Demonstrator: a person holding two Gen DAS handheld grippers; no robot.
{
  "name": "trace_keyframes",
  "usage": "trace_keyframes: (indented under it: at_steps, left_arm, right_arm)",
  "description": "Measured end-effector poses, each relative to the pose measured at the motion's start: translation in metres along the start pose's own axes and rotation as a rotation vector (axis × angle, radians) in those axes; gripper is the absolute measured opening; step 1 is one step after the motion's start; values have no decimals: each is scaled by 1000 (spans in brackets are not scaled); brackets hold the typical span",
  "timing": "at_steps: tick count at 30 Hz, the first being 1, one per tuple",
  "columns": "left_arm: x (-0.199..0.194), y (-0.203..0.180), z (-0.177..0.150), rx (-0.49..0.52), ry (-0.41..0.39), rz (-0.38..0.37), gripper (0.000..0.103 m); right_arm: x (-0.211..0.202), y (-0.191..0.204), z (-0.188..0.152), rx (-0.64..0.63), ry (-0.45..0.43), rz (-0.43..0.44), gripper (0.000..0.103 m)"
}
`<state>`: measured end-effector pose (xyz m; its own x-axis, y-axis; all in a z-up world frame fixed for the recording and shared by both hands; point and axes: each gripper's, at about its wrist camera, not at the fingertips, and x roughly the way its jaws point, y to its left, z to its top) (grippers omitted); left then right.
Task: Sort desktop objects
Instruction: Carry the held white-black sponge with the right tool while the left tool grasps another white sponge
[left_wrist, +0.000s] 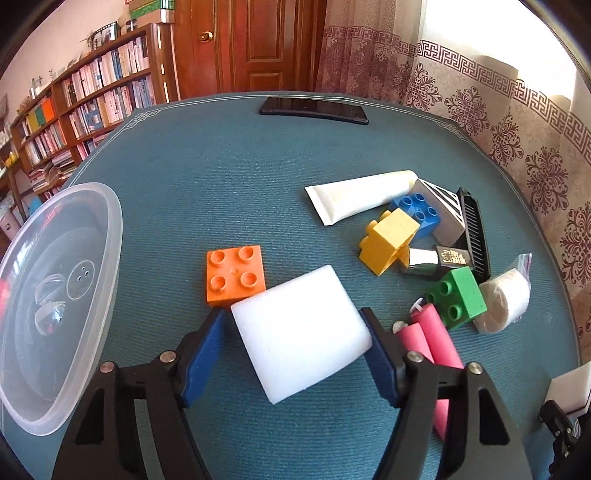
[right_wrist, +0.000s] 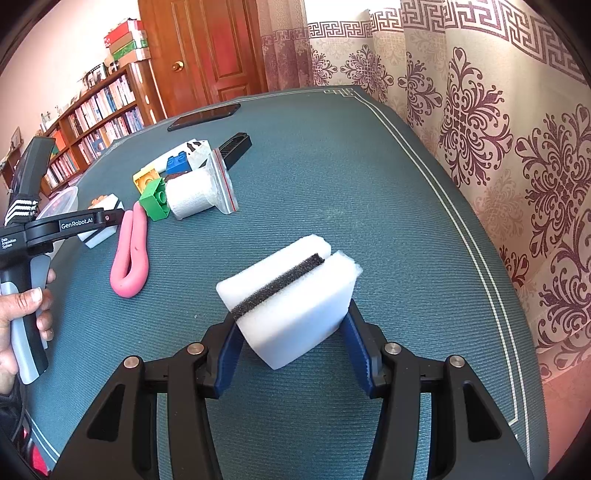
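Left wrist view: the left tongs (left_wrist: 297, 332) are clamped on a white sponge (left_wrist: 301, 332), one blue pad on each side of it, over the teal surface (left_wrist: 221, 177). Just beyond the sponge, at 11 o'clock, an orange brick (left_wrist: 235, 275) lies studs up, touching or nearly touching the sponge's far corner. A clear tub (left_wrist: 55, 295) sits at 9 o'clock at the surface's edge. At 2 o'clock lies the pile: a white tube (left_wrist: 360, 199), a blue brick (left_wrist: 419, 210), a yellow brick (left_wrist: 389, 240), a green brick (left_wrist: 458, 301), a black comb (left_wrist: 474, 230), a gauze roll (left_wrist: 502, 301) and a small dark bottle (left_wrist: 439, 260). A pink foam strip (left_wrist: 436, 341) runs beside the right pad, partly hidden under it. A phone (left_wrist: 314, 110) lies at 12 o'clock by the far edge.

Right wrist view: the right tongs (right_wrist: 291, 321) are clamped on a second sponge (right_wrist: 291, 295), white with a black band across its top, standing on the surface (right_wrist: 369, 184). At 9 o'clock a hand (right_wrist: 18, 321) holds the left tool's grip, its tongs around the white sponge (right_wrist: 99, 230). The pink strip (right_wrist: 131, 254) lies folded at 10 o'clock, the pile beyond it, with the green brick (right_wrist: 155, 199) and gauze roll (right_wrist: 190, 197) nearest.
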<state>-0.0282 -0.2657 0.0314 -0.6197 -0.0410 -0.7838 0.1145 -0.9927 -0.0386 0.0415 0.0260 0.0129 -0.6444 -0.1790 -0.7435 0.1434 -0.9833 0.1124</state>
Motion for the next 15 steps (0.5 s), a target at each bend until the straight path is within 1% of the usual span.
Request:
trace_keyframes:
  at_steps: [2,3,8,12,15]
  left_arm:
    - [-2,2,-1,-2,-10,-10,64]
    - [-4,3,-1,-3,-14,-19,63]
    - [-13,6,-9,2,-32,-49,62]
    - [-26,10,-18,8,-67,-65,62]
    - [-40,18,-23,0,-101,-84,62]
  right_arm:
    - [0,0,0,-1,-2,-2,55]
    - [-1,0,0,-1,-3,-4,55]
    - [-4,1,-1,2,-18,-8,55]
    - [-8,8,-1,-4,-34,13,55]
    - [-10,20,-3,-25,-39,37,55]
